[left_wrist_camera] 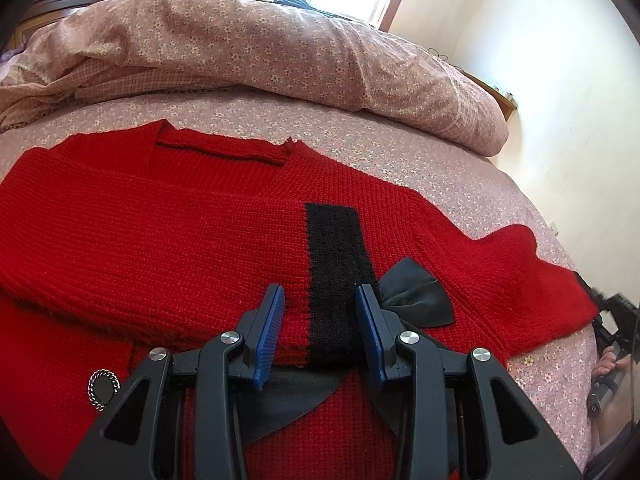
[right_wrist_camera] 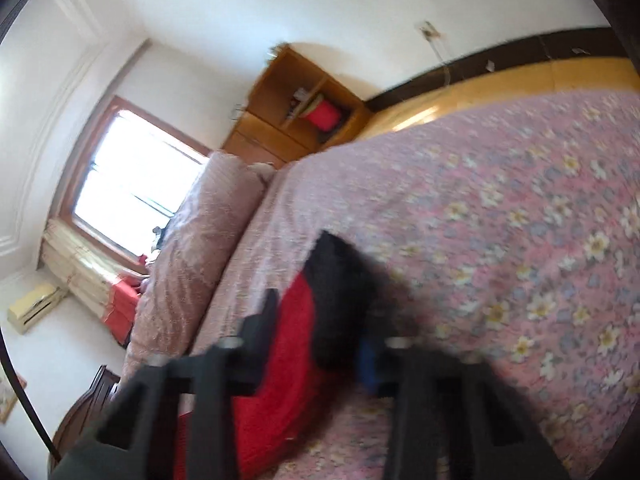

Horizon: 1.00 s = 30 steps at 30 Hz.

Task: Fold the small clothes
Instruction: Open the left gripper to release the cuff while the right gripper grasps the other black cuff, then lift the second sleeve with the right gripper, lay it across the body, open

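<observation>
Nearest in the left wrist view, the left tongs (left_wrist_camera: 320, 308) are hovering low over the front of the red sweater (left_wrist_camera: 160, 240), standing partly open with the blue pads (left_wrist_camera: 274, 320) apart on either side of the black stripe (left_wrist_camera: 334, 264); no cloth is showing pinched between them, so I am judging them empty; a black bow (left_wrist_camera: 416, 292) is lying just beside the right-hand pad, and a round ringed button (left_wrist_camera: 103, 384) is sitting near the lower left

The sweater is lying flat on the bed (left_wrist_camera: 480, 184), neckline pointing away from the left tongs, its long axis running across the view from side to side; one sleeve is trailing out to the right, toward the spot where the right tongs (left_wrist_camera: 612, 312) and a hand (left_wrist_camera: 608, 364) are showing at the picture's edge; that makes the right hand the nearer one to the sleeve end

In the blurred right wrist view, the right tongs (right_wrist_camera: 324, 332) are having red knit and a black cuff (right_wrist_camera: 340, 288) between their fingers; the blur is hiding whether the pads are pressing, though the cloth is bunching up there, so a grip is likely; the coming move is probably carrying this sleeve inward across the body, toward the left tongs

Farther off, a rolled quilt (left_wrist_camera: 280, 52) is lying along the bed's far side; beyond it a window (right_wrist_camera: 136, 176) is glaring, and a wooden cabinet (right_wrist_camera: 296, 108) is standing by the wall
</observation>
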{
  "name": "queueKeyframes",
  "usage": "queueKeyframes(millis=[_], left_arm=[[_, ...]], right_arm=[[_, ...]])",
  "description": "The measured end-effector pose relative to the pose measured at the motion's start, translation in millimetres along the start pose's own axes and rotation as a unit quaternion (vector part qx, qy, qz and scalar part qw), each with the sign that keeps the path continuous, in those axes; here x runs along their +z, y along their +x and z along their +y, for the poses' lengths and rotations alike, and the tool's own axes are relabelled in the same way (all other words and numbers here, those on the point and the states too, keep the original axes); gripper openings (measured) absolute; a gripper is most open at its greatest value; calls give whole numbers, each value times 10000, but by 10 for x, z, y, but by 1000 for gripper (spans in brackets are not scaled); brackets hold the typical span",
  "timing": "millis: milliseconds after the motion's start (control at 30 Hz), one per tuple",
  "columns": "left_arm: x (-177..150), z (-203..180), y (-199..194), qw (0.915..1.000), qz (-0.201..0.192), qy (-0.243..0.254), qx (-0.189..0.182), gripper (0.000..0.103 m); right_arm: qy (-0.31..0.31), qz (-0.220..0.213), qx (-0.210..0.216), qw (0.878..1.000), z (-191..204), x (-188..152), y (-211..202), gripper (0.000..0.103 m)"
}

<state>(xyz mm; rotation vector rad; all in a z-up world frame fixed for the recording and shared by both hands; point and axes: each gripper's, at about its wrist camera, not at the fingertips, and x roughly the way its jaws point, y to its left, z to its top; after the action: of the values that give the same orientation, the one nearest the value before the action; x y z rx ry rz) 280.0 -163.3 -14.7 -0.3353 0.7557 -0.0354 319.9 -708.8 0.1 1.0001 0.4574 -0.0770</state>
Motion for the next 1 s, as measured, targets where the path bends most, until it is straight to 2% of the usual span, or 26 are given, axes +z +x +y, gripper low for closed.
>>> queueKeyframes(millis=[33,133,233,300,433,500,567,633,733,800,900,933,1000], left_arm=[[-1,-1,0,10000,0,-1,0,31],[2,9,-9,10000,5,-30,-40,31],[58,67,-45,9994,174,-136,-261,31],[133,155,-149,9984,306,-178,-432,31],[323,457,-497,9991,148,-155,-353,31],[435,691,-725,9999,56,-9,-142,31],[546,978,-956,9998,19,182,117,31],[637,1277,-1172,9986,42,369,378,31],[742,1659,-1379,9964,-39,503,682,32],[787,1904,-1479,9952,-188,543,791,32],[820,2174,-1510,9917,-538,514,1045,33],[841,2218,-1485,9904,-530,540,1154,33],[902,2294,-1389,9905,-363,463,1241,33]], right_arm=[[8,31,-149,9999,-24,-4,29,12],[-14,-18,-122,9999,-9,-14,24,12],[-174,-33,-301,9994,90,-29,-2,11],[-365,-114,-276,9989,297,-20,-43,11],[-856,-307,453,9948,1056,-128,-211,11],[-1207,-289,766,9893,1499,-248,-245,11],[-1768,-195,1036,9786,2144,-471,-268,11],[-2354,-109,1296,9632,2727,-741,-299,11],[-3096,93,1603,9372,3569,-1448,-279,11],[-3194,277,1770,9305,3894,-1875,-187,11],[-3315,643,1862,9227,4292,-2727,37,11],[-3372,797,1822,9202,4403,-3075,149,11],[-3453,1073,1761,9155,4500,-3567,339,11]])
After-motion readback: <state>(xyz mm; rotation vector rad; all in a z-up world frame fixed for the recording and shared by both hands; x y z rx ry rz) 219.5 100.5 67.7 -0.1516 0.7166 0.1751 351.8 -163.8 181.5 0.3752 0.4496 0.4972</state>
